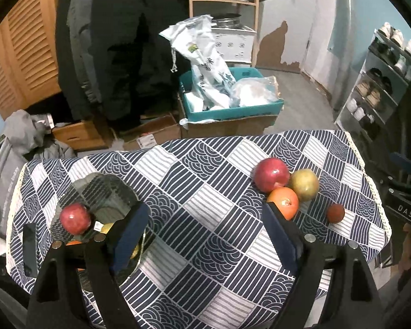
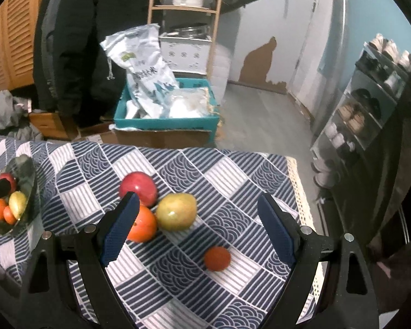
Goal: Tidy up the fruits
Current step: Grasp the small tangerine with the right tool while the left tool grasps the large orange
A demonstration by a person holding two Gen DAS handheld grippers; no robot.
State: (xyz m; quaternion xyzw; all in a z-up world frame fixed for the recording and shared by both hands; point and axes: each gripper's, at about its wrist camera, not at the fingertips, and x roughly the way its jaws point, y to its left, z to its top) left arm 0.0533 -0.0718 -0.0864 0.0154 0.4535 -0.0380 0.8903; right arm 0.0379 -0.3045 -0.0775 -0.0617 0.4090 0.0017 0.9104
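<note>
The left gripper (image 1: 205, 227) and the right gripper (image 2: 198, 219) both stand spread and empty above the patterned tablecloth (image 1: 205, 181). A glass bowl (image 1: 101, 186) by the table's left edge holds a red apple (image 1: 75, 218); its other fruit is half hidden behind a finger. Toward the right edge lie an apple (image 2: 138, 187), a pear (image 2: 176, 211), an orange (image 2: 142, 226) and a small tomato (image 2: 217, 258). The floor beyond is cluttered with boxes (image 1: 230, 109).

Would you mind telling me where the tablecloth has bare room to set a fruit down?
The widest free patch lies between the glass bowl and the red apple. The near edge is bare too. It is crowded around that apple, the orange and the pear.
</note>
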